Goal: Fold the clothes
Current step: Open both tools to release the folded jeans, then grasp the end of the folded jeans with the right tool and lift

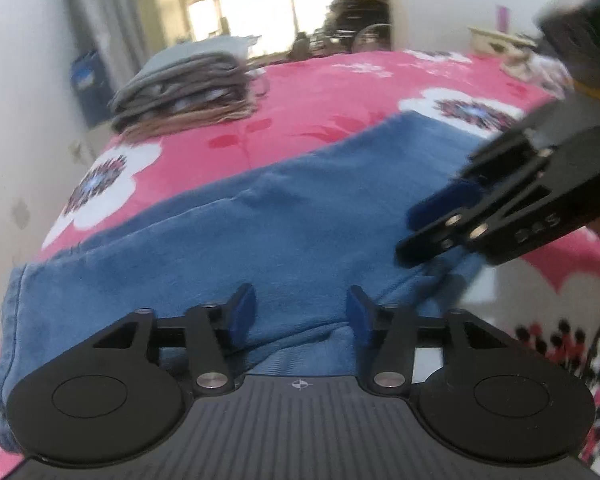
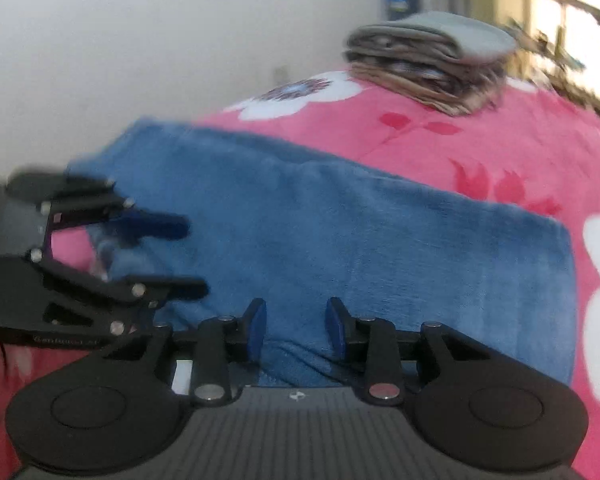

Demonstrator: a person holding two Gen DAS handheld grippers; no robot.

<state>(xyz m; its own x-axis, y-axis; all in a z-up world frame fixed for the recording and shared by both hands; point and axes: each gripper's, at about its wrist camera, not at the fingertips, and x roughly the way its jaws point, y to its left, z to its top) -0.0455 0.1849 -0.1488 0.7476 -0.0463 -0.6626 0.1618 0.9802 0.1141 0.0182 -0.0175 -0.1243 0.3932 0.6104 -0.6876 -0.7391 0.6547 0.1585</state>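
A blue soft garment (image 1: pixel 260 224) lies spread flat across a pink flowered blanket (image 1: pixel 320 92), folded to a long strip. My left gripper (image 1: pixel 302 306) is open, low over the garment's near edge, with cloth lying between its blue pads. The right gripper (image 1: pixel 416 228) comes in from the right over the garment's other end. In the right wrist view the right gripper (image 2: pixel 296 318) is open over the near edge of the blue garment (image 2: pixel 360 248). The left gripper (image 2: pixel 188 254) shows at the left, open, with blue cloth bunched between its fingers.
A stack of folded grey and brown clothes (image 1: pixel 184 88) (image 2: pixel 432 64) sits at the far end of the blanket. A white wall (image 2: pixel 160 40) runs along one side. A blue container (image 1: pixel 88 84) stands by the curtain and window. Small items (image 1: pixel 500 40) sit at the far right.
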